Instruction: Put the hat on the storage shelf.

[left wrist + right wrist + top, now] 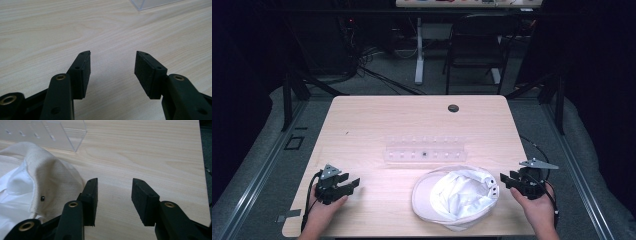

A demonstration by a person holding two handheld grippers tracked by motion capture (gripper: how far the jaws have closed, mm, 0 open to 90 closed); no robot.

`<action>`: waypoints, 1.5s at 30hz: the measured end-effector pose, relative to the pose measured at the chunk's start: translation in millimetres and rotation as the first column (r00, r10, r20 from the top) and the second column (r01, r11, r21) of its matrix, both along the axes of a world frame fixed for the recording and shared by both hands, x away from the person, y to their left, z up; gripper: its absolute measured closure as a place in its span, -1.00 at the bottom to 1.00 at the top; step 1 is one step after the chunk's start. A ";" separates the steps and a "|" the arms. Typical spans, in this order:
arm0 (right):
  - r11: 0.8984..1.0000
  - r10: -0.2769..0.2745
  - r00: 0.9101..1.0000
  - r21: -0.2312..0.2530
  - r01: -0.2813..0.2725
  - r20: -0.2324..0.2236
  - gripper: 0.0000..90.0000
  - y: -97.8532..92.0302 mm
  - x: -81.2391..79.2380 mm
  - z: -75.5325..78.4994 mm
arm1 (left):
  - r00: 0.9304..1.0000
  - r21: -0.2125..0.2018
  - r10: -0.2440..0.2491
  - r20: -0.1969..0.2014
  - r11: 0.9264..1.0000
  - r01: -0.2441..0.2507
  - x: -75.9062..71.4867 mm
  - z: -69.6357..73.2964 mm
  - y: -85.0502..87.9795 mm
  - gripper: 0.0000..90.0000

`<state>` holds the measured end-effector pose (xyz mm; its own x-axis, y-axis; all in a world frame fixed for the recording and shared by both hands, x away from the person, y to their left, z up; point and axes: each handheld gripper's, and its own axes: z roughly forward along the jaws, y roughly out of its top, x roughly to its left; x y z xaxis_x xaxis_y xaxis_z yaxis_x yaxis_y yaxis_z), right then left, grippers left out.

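A white cap (456,196) lies upside down at the front middle of the wooden table (377,120), its brim toward the left. In the right gripper view the cap (40,180) lies just left of the jaws. My right gripper (505,180) rests on the table beside the cap's right edge, open and empty (114,191). My left gripper (354,183) sits near the front left, open with nothing between its jaws (112,63), pointing right over bare wood. A clear plastic rack (424,149) with small holes stands behind the cap.
A round cable hole (453,108) is at the table's far edge. The rack's corner (150,3) shows ahead of the left gripper, and its end (60,137) ahead of the right. A chair (474,45) and desk leg stand beyond the table.
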<state>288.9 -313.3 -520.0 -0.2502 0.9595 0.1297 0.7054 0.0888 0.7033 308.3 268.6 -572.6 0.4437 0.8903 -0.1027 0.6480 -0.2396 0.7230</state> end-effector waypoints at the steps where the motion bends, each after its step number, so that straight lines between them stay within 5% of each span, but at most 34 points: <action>1: 1.000 0.000 1.000 -0.002 0.000 -0.009 0.30 -0.4 0.2 1.8 | 1.000 0.006 0.001 -0.002 1.000 -0.001 0.0 -0.1 0.3 0.05; 10: 1.000 0.023 0.998 -0.017 -0.025 -0.060 0.33 -4.2 2.9 27.7 | 1.000 -0.001 0.009 -0.002 1.000 -0.009 -0.2 -0.1 0.9 0.05; 19: 0.997 0.069 0.985 -0.007 -0.071 -0.157 0.35 1.8 5.2 51.8 | 1.000 -0.001 0.002 -0.016 1.000 -0.002 0.1 -1.8 -0.1 0.05; 28: 0.994 0.106 0.956 0.009 -0.108 -0.275 0.37 11.0 11.4 68.2 | 1.000 0.000 -0.003 -0.026 1.000 0.003 0.2 -3.0 -1.5 0.05; 35: 0.990 0.110 0.949 -0.052 -0.130 -0.295 0.42 18.0 15.7 75.0 | 1.000 -0.004 0.000 -0.028 1.000 0.000 0.6 -3.5 -0.4 0.05; 38: 0.988 0.124 0.932 -0.040 -0.146 -0.340 0.48 22.0 17.9 79.9 | 1.000 -0.006 0.001 -0.027 1.000 -0.001 0.7 -3.5 -0.2 0.05; 40: 0.990 0.119 0.933 -0.031 -0.138 -0.338 0.48 23.7 17.9 80.0 | 1.000 -0.008 0.001 -0.027 1.000 -0.001 0.7 -3.4 -0.1 0.05; 42: 0.991 0.106 0.918 -0.033 -0.128 -0.381 0.42 25.5 18.1 81.1 | 1.000 -0.009 -0.001 -0.028 1.000 0.001 0.6 -3.2 0.1 0.05; 45: 0.994 0.100 0.916 -0.011 -0.113 -0.388 0.39 26.6 17.5 79.5 | 1.000 -0.007 0.002 -0.028 1.000 -0.002 0.6 -3.3 0.0 0.04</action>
<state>306.3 -286.8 -440.5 -0.2875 0.9353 0.2061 0.9065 0.1963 0.3738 308.9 268.5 -575.9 0.4388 0.8904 -0.1210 0.6685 -0.2335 0.7061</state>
